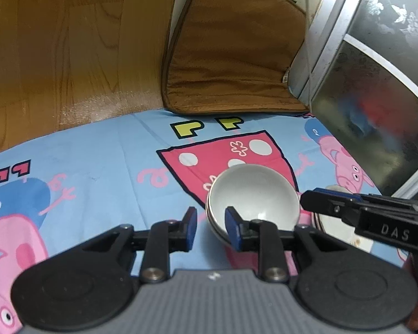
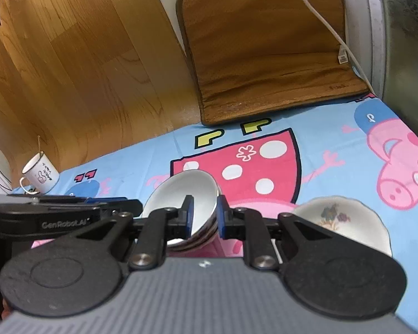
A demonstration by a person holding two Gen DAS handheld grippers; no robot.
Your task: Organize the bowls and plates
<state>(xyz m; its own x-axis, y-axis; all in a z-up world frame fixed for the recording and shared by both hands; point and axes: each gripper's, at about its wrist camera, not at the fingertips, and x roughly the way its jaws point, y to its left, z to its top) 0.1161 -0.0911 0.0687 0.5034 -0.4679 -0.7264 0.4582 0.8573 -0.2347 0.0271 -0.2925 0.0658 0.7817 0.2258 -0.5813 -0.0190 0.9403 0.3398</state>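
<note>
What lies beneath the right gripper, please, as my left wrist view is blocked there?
Observer: A white scalloped dish with a floral print rests on the blue cartoon cloth, beside the stacked white bowls.
Operator: Is the right gripper holding those bowls?
Observer: No; the right gripper straddles their rim, pads seemingly not pressing.
Operator: Anything else around?
Observer: A white enamel mug with a stick inside, far left.

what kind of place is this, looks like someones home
Probably a home: a cartoon pig cloth spread beside wood-look flooring, a brown seat cushion at its far edge, and stacked white bowls.
</note>
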